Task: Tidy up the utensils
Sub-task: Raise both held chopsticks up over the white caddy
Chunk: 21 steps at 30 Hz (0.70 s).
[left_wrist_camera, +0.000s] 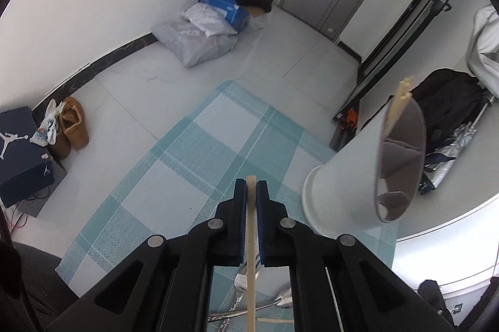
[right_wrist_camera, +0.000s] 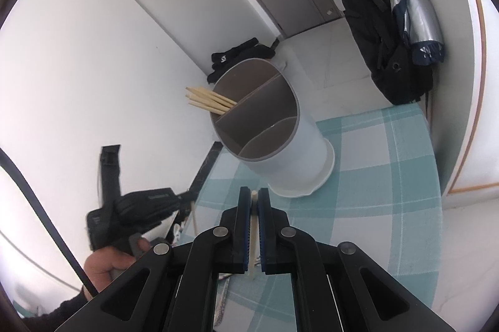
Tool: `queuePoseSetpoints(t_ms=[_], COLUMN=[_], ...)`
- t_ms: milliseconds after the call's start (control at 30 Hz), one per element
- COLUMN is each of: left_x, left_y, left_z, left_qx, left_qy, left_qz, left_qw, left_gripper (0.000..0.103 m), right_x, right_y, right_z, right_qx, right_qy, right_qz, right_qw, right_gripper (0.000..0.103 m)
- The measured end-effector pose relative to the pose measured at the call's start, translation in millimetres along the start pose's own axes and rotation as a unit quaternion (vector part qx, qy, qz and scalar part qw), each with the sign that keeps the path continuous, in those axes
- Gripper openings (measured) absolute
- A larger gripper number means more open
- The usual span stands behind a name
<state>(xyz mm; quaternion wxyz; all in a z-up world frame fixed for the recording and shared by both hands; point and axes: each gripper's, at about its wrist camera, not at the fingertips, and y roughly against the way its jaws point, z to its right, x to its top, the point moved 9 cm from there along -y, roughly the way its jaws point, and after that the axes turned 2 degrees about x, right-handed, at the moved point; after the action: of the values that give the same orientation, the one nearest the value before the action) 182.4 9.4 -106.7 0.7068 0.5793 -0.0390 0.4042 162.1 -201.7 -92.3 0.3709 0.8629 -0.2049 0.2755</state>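
the left gripper [left_wrist_camera: 251, 185] is clenching its jaws on a pale wooden chopstick [left_wrist_camera: 251, 238], gripping near one end so the rest hangs free. the right gripper [right_wrist_camera: 254, 196] is likewise clamping a cream chopstick [right_wrist_camera: 254, 226]. beyond, on the teal plaid tabletop [right_wrist_camera: 374, 176], the white cylindrical divided holder [right_wrist_camera: 280, 144] is standing, one compartment already taking wooden chopsticks [right_wrist_camera: 209, 101], likely sorting by kind.
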Motion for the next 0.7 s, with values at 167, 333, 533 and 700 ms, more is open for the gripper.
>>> queuePoseSetpoints(t_ms=[167,333,533,700], left_x=[9.4,20.0,33.6,41.3], left_y=[38.8,71.7,104.1,130.7], left_z=[24.4,32.2,39.9,47.4], left_qx=[-0.056,-0.084,-0.112,-0.117], left_qy=[-0.041,-0.073,-0.099,-0.107], left_qz=[0.078,0.141,0.191,0.228], left_qw=[0.9945,0.9837,0.9702,0.9605], left_gripper=[0.003,0.003,0.003,0.003], right_x=[-2.5,-6.5,-7.7,-6.8], right_y=[2.5,9.0,16.8,24.2], right_z=[-10.1,-15.4,-19.7,-30.2], right_qx=[-0.010,-0.024,-0.039,-0.048], right_qy=[0.024,0.043,0.052,0.069], right_qz=[0.009,0.018,0.028,0.037], right_qw=[1.000,0.999,0.998,0.996], right_gripper=[0.004,0.004,0.004,0.004])
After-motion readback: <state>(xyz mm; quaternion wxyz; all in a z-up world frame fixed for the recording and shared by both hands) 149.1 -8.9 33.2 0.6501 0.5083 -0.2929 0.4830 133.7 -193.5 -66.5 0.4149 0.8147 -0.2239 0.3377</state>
